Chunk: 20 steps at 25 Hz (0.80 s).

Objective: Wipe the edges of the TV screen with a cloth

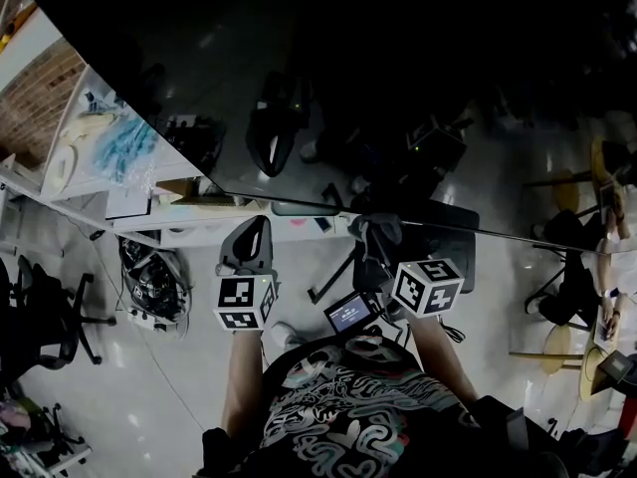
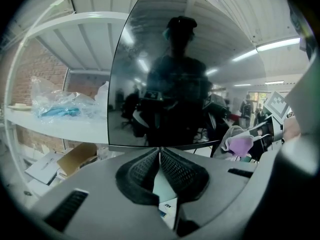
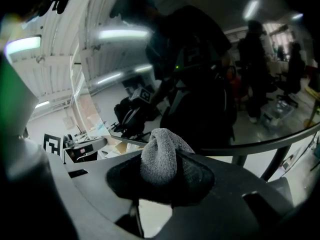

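– where's the cloth (image 3: 159, 156)?
– clenched in the right gripper (image 1: 378, 237), at the tv screen (image 1: 418, 98)'s bottom edge.
– and the left gripper (image 2: 159, 154)?
– jaws pressed together, empty, just below that edge, with floor (image 1: 179, 366) beneath.

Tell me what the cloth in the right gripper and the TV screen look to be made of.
Cloth: probably terry or microfibre, matte. It shows a fine nubby pile and bunches in soft folds.
TV screen: dark and glossy, glass or hard plastic, I cannot tell which. It gives sharp mirror-like reflections.
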### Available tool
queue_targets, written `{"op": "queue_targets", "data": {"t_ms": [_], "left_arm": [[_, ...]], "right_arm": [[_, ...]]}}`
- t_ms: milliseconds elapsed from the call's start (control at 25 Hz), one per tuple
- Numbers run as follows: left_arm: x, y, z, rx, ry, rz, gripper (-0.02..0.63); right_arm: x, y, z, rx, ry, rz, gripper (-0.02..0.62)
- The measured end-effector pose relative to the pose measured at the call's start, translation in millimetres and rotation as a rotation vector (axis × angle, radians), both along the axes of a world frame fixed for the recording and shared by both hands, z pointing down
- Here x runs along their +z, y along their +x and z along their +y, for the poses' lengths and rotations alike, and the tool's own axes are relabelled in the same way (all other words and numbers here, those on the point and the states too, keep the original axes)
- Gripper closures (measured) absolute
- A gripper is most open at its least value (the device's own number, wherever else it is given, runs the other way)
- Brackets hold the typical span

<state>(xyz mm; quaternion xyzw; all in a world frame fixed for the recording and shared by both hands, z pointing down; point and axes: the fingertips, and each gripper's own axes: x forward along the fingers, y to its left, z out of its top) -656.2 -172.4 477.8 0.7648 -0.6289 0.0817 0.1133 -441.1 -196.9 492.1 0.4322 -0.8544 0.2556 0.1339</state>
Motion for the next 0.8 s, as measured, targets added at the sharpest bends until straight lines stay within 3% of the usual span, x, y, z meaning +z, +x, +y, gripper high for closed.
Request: {"op": "queue_targets", "data": {"t_ms": [240, 800], "left_arm": [[-3.0, 2.0, 9.6, -0.015, 0.000, 0.001, 0.581], [-3.2, -37.2, 27.7, -0.079, 0.005, 0.009, 0.581]], "right_arm": [[-3.5, 0.8, 2.6, -0.008, -0.002, -0.014, 0.446], [-1.8, -46.4, 3.9, -0.066, -0.005, -0.022, 0.446]]}}
